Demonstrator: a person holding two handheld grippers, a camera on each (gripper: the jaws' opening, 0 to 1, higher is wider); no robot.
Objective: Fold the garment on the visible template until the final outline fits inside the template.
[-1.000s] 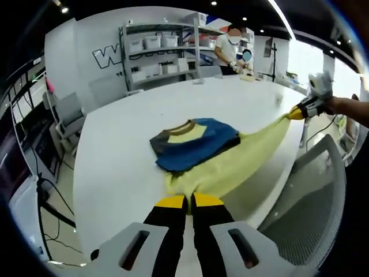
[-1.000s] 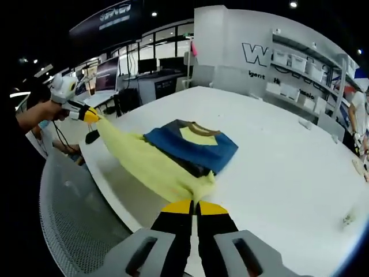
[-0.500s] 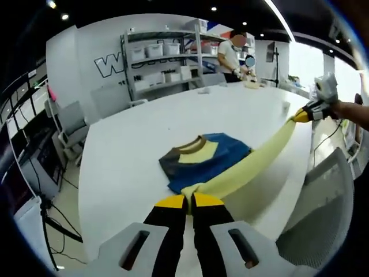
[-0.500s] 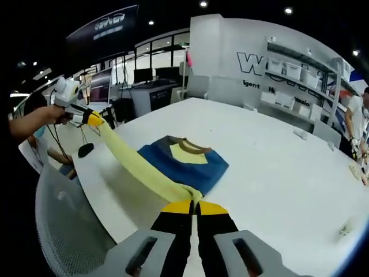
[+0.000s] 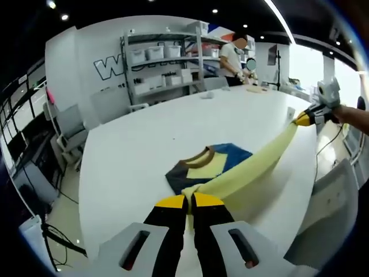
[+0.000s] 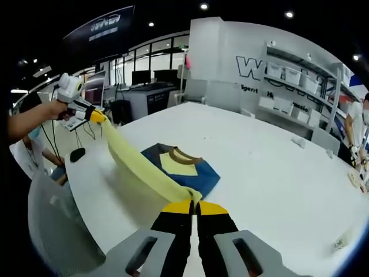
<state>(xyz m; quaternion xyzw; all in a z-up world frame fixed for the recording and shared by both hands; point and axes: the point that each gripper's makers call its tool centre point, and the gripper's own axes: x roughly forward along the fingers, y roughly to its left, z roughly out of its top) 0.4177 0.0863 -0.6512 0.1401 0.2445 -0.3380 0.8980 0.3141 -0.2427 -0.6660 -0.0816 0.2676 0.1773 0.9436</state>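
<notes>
The shirt (image 5: 210,167) sits mid-frame on the white table (image 5: 132,150), blue body folded, its yellow hem pulled up off the surface into a taut band. The left gripper (image 5: 189,201) is pinching one hem corner, the right gripper (image 6: 195,206) the other. It looks soft, light and floppy, so I'd say corners are the right grab. No template outline that I can make out. Left gripper view has a person (image 5: 235,53) at the upper right; right gripper view has monitors (image 6: 147,75) upper left
</notes>
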